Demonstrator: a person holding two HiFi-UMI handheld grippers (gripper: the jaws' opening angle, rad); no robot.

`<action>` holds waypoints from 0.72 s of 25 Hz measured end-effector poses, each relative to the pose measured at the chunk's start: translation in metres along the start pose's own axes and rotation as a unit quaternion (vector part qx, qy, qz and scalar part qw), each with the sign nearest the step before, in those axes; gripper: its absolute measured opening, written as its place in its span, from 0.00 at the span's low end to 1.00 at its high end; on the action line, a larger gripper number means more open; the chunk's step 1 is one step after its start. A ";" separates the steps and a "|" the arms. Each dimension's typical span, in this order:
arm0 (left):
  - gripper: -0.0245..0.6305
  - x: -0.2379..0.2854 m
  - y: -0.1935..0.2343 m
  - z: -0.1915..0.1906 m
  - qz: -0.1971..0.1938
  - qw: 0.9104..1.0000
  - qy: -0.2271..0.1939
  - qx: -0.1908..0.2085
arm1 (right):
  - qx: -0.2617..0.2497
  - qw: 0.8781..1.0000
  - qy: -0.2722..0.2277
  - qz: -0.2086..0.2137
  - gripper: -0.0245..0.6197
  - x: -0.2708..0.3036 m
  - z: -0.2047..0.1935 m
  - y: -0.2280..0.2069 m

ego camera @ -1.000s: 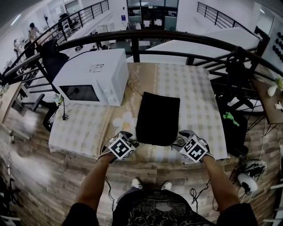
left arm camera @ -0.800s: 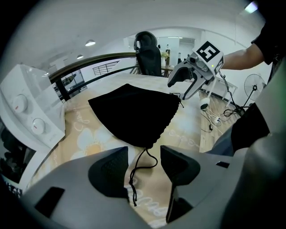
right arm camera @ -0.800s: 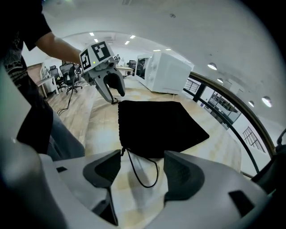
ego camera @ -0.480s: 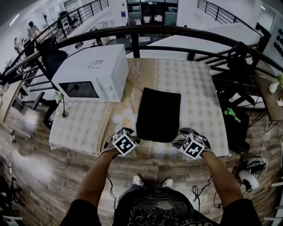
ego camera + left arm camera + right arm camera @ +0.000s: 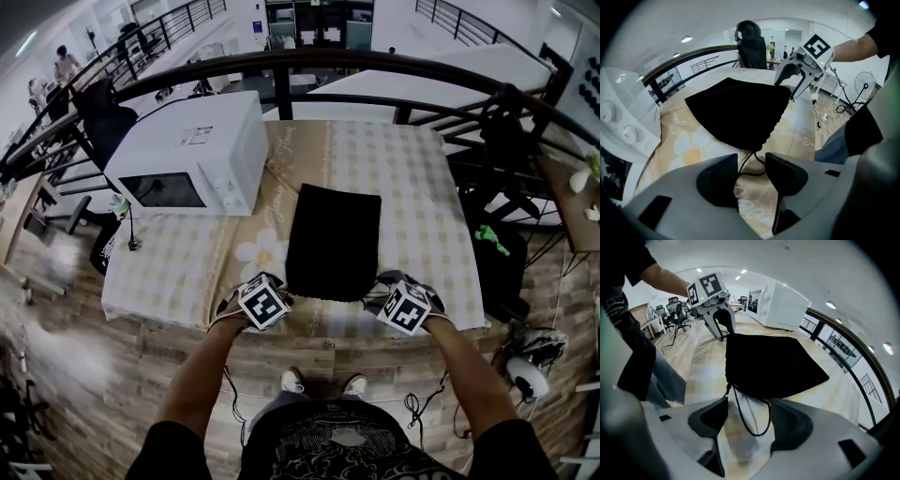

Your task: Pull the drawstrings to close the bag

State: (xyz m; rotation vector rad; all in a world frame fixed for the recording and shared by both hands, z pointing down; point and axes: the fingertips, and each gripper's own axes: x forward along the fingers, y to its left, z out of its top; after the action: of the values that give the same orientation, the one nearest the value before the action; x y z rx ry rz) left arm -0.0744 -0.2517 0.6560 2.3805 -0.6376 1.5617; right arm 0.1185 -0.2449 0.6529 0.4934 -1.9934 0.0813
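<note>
A flat black drawstring bag [image 5: 334, 239] lies on the checked tablecloth, its gathered mouth toward the table's near edge. My left gripper [image 5: 279, 300] sits at the mouth's left corner. In the left gripper view the bag [image 5: 740, 110] lies ahead and its black cord loop [image 5: 749, 165] runs between the jaws of the left gripper [image 5: 751, 163], which are closing but do not press on it. My right gripper [image 5: 378, 298] is at the mouth's right corner. In the right gripper view the right gripper [image 5: 749, 412] stands open with a cord loop [image 5: 751, 423] lying between its jaws.
A white microwave [image 5: 187, 164] stands on the table's far left. The tablecloth [image 5: 417, 197] ends at the near edge just behind both grippers. A dark railing [image 5: 375, 67] runs behind the table. Wooden floor lies below.
Both grippers have crept slightly inward toward the bag's near corners. The bag has not moved.
</note>
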 end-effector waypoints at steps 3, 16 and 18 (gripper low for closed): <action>0.34 0.001 -0.001 0.000 -0.009 1.000 -0.001 -0.005 | 0.002 1.000 -0.002 0.007 0.44 0.000 0.000 0.004; 0.29 0.001 -0.001 -0.001 -0.020 0.999 -0.014 -0.031 | 0.027 0.999 -0.016 -0.016 0.14 0.002 -0.002 0.002; 0.28 0.002 -0.002 -0.001 -0.023 0.999 -0.015 -0.032 | 0.029 0.999 -0.015 -0.013 0.14 0.003 -0.003 0.003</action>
State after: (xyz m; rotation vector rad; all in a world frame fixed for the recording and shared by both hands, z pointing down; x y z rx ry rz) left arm -0.0733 -0.2502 0.6581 2.3592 -0.6233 1.4680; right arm 0.1189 -0.2418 0.6574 0.5599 -2.0172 0.1156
